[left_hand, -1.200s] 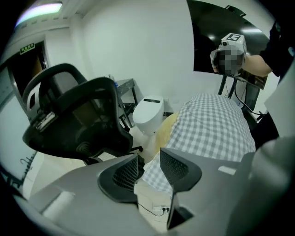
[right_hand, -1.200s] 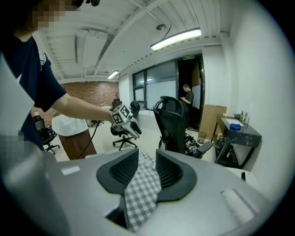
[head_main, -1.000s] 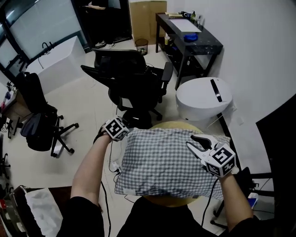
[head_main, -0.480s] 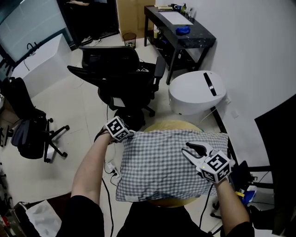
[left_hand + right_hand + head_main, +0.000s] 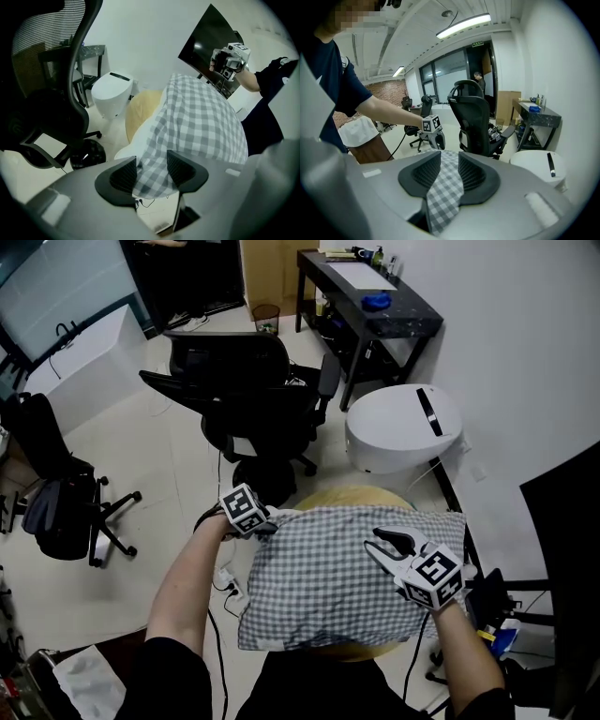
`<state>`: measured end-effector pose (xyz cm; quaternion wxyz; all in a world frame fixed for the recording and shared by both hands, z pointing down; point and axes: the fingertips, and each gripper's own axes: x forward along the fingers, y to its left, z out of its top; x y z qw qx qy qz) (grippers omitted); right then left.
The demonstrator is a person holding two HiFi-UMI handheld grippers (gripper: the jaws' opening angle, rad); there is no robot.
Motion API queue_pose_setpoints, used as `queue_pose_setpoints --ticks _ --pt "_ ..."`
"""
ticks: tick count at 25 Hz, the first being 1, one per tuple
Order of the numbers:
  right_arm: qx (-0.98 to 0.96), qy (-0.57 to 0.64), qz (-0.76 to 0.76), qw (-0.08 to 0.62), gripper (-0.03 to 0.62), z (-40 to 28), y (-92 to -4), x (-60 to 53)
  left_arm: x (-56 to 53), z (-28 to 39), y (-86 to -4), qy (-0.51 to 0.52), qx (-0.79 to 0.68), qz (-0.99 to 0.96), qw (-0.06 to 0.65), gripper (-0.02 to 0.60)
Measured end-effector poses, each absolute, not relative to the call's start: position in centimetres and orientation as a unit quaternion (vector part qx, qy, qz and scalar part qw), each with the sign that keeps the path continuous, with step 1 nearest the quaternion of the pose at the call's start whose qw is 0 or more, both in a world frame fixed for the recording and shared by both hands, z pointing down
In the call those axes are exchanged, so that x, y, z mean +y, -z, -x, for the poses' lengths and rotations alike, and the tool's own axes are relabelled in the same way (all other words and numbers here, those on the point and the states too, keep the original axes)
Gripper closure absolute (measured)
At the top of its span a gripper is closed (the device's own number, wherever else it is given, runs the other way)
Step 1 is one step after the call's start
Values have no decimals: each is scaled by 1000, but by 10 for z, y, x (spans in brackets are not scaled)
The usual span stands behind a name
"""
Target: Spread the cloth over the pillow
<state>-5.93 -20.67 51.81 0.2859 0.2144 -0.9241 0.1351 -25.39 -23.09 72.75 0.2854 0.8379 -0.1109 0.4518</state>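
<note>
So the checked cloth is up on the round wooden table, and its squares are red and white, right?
Not red. The checked cloth is up on the round wooden table, but its squares are grey and white. The head view shows it plainly.

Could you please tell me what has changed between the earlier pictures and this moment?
The left tongs dipped lower at the checked cloth's left corner. Their jaws have just been opening, with the cloth's edge between them, apparently let go. The right tongs shifted slightly inward over the cloth. Their jaws stayed apart, and the cloth stayed spread as before.
</note>
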Motion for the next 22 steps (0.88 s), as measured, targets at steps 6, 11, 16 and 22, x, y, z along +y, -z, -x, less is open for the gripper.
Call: queue_pose_setpoints --ticks 6,11,16,22 --pt "-922 -139 -215 291 465 60 -523 -201 -226 248 -734 -464 -87 -838 273 459" --pt "-919 -143 -219 296 465 54 -526 -198 -226 247 -734 -472 -87 -839 256 577" --pt "-919 -140 -223 295 465 52 -523 -199 -250 265 -713 -481 -136 -841 205 580" --pt "-918 -130 -228 298 465 55 -522 -201 -285 282 -676 -489 -199 -839 128 581"
